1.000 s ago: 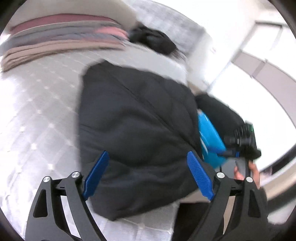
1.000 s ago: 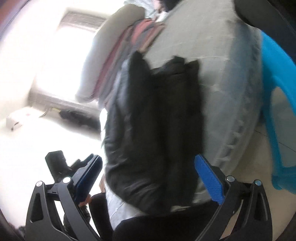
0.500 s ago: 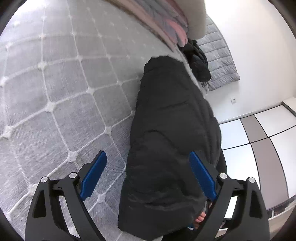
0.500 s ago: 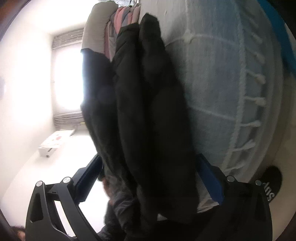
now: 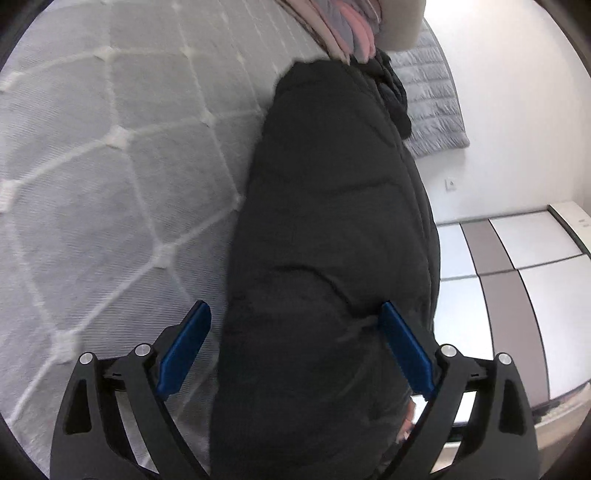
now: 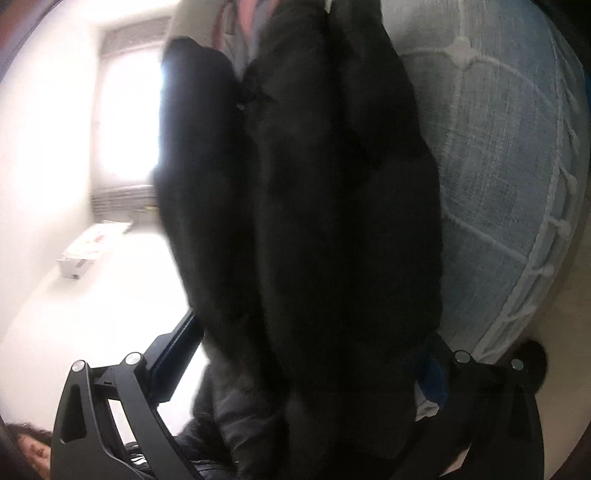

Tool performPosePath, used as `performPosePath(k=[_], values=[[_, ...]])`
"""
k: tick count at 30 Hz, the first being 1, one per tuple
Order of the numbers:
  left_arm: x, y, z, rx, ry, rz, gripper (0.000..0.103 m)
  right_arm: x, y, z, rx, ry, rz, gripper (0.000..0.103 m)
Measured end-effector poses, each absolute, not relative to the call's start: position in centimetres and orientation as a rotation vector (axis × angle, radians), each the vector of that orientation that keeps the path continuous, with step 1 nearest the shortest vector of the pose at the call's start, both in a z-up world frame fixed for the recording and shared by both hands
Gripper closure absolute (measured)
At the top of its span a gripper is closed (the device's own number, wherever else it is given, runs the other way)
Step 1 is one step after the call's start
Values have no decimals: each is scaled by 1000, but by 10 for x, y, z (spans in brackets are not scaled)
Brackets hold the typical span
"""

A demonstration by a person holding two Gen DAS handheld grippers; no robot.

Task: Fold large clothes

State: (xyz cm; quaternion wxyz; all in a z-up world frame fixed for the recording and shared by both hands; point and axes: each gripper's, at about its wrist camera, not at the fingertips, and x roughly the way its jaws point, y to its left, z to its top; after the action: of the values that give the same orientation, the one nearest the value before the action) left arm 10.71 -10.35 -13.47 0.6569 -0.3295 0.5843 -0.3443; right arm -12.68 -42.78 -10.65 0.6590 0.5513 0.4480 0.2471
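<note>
A black puffy jacket (image 5: 332, 229) lies folded into a long bundle on the grey quilted bed (image 5: 110, 166). My left gripper (image 5: 293, 347) is open, with its blue fingers (image 5: 184, 347) on either side of the jacket's near end, which bulges up between them. In the right wrist view the same jacket (image 6: 332, 221) fills the middle in thick folds by the bed's edge (image 6: 517, 184). My right gripper (image 6: 306, 362) is open wide around the jacket. The fabric hides most of both its fingers; only a bit of blue pad (image 6: 434, 376) shows.
A stack of folded pink and grey clothes (image 5: 347, 33) lies beyond the jacket, with a dark crumpled garment (image 5: 395, 92) and a grey quilted blanket (image 5: 432, 103) beside it. Wardrobe doors (image 5: 517, 266) stand to the right. A bright window (image 6: 122, 122) and the person's dark sleeve (image 6: 229, 417) show too.
Both grippers have come closer to the jacket, which now fills more of each view and sits between the fingers. Both stay open. The blue stool has left the views.
</note>
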Motion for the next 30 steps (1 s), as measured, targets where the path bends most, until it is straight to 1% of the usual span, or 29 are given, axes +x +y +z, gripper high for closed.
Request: performPosePath(k=[2,5,6,7,8,10,11,12,14,16,19,24,27,30], values=[[107,-119,-134,-746,1340,-821,13,-123,-427,-111,1249,1022,561,6],[105,-141,-122,-578,1302,-789,13,-123,-427,-111,1233,1004,575,6],[103,-147,-117,-520,1281,-773,14,-124,-425,-110,1208,990,573,6],[101,-151,-113,-481,1268,-760,19,-124,-421,-111,1193,979,569,7],[99,-155,-109,-441,1261,-746,21,-126,-418,-109,1168,967,566,9],[95,-160,-101,-381,1242,-725,31,-129,-420,-104,1151,939,555,40],[93,-164,-96,-348,1227,-717,34,-131,-422,-102,1157,915,550,51],[92,-167,-92,-314,1210,-712,40,-133,-422,-97,1150,891,546,61],[87,-174,-80,-249,1169,-701,49,-137,-422,-88,1136,853,542,70],[79,-178,-66,-208,1133,-693,58,-138,-419,-79,1117,832,531,73],[71,-181,-44,-161,1065,-684,63,-138,-412,-62,1085,793,533,74],[66,-158,-8,-149,984,-680,65,-123,-393,-31,1032,747,573,74],[66,-124,11,-157,932,-657,65,-97,-368,-26,1008,757,609,74],[70,-80,16,-180,905,-614,65,-66,-341,-23,978,785,648,74]])
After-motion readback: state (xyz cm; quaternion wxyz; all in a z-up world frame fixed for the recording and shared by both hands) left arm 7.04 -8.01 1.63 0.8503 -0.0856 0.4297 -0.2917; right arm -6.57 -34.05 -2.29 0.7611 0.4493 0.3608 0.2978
